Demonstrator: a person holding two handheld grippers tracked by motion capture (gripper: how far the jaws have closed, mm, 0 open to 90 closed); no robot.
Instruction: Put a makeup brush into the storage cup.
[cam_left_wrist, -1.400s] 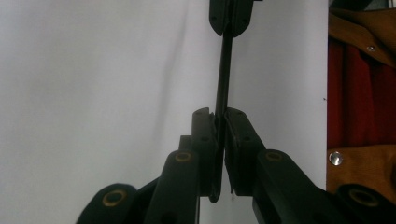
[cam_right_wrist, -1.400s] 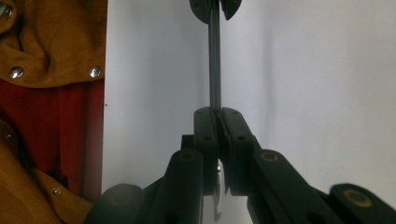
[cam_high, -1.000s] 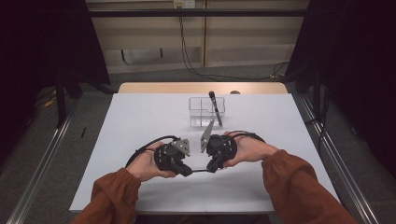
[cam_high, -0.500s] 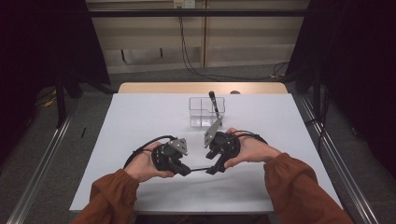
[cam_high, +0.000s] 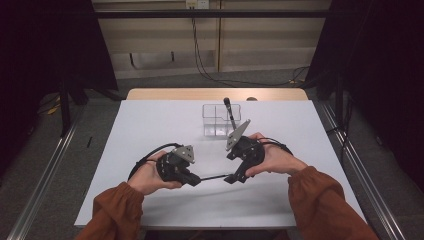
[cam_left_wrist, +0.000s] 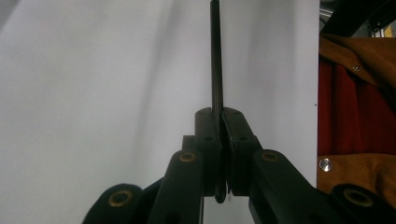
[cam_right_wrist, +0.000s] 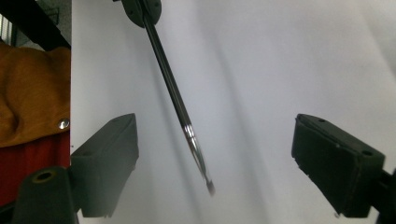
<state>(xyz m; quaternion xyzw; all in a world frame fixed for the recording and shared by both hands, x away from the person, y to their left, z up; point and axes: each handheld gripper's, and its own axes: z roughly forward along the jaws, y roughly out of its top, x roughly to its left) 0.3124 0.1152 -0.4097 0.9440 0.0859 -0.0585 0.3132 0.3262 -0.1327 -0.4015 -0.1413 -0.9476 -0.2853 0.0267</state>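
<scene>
A thin black rod (cam_left_wrist: 215, 70) with a shiny metal tip is clamped in my left gripper (cam_left_wrist: 222, 140), whose jaws are shut on its near end. In the high view the left gripper (cam_high: 195, 178) points right and the rod (cam_high: 215, 177) spans the gap to my right gripper (cam_high: 233, 178). The right gripper (cam_right_wrist: 215, 135) stands wide open, and the rod (cam_right_wrist: 175, 98) runs down between its fingers (cam_right_wrist: 112, 140) without touching either one. The rod's tip hangs just above the white table (cam_right_wrist: 280, 56).
A clear divided box (cam_high: 220, 122) stands at the middle back of the white table (cam_high: 150, 125), with a black pen (cam_high: 228, 109) upright in it. Rust-coloured sleeves (cam_high: 320, 200) come in from the near edge. Cables loop beside both hands.
The two grippers have drawn a little apart, so more of the rod shows between them. The left hand shifted slightly left, the right hand slightly right.
</scene>
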